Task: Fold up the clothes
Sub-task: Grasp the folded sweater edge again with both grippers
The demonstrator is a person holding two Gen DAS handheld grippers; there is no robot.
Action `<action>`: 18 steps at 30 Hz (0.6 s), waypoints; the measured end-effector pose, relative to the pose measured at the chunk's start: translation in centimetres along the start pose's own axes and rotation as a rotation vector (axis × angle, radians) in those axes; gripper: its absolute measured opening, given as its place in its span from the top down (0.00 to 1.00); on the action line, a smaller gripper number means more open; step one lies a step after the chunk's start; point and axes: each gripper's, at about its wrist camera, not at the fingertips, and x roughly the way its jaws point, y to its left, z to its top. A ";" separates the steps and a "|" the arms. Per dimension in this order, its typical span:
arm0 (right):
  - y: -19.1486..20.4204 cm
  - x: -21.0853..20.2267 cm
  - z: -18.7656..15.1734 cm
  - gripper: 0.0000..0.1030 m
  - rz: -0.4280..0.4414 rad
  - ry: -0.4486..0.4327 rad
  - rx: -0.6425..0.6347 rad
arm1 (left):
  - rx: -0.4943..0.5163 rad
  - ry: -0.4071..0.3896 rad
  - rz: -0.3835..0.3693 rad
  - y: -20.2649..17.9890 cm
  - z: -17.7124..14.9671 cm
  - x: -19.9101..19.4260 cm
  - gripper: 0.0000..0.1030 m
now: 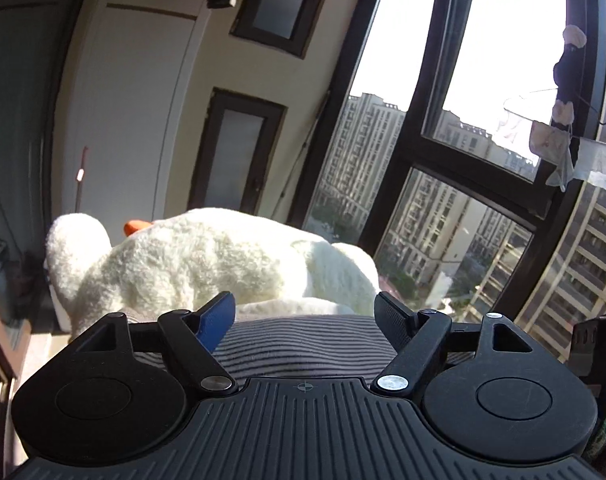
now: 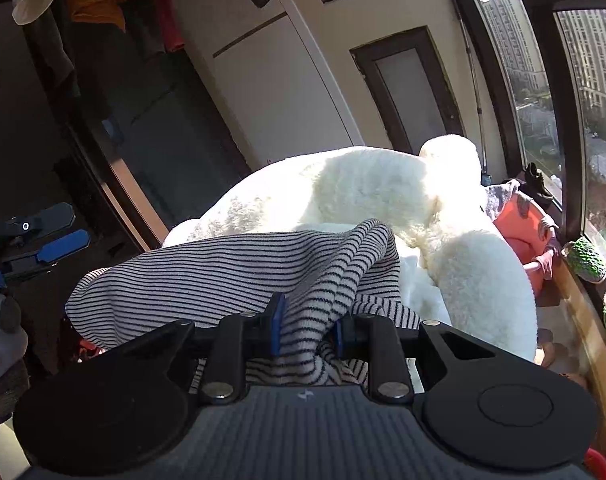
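The striped garment (image 2: 231,276) lay draped over the near side of a big white plush toy (image 2: 383,200), which served as the bed for the folding. The right gripper (image 2: 309,328) was clamped on a bunched fold of the garment, the cloth pinched between its blue pads (image 2: 278,322) and rising in a ridge toward the toy. The left gripper (image 1: 305,316) stood with its jaws wide apart and nothing between them; the garment showed below and beyond its fingers, just short of the toy. In the right wrist view the left gripper appeared well to the left of the toy, clear of the cloth. An orange basket (image 2: 519,236) sat just right of the toy, by the window (image 1: 455,92). Hung clothes (image 2: 103,4) showed above the toy.
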 end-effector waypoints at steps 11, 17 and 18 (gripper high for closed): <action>5.1 -5.1 3.6 0.60 -0.067 -0.283 -0.206 | -0.007 0.027 -0.003 0.5 -4.9 -1.1 0.19; 5.5 1.5 0.7 0.61 0.108 0.033 -0.147 | 0.131 0.022 0.016 -0.8 -5.2 -3.0 0.16; 5.3 1.9 -0.3 0.61 0.085 0.041 -0.168 | 0.139 0.006 0.013 -0.5 -4.8 -4.2 0.15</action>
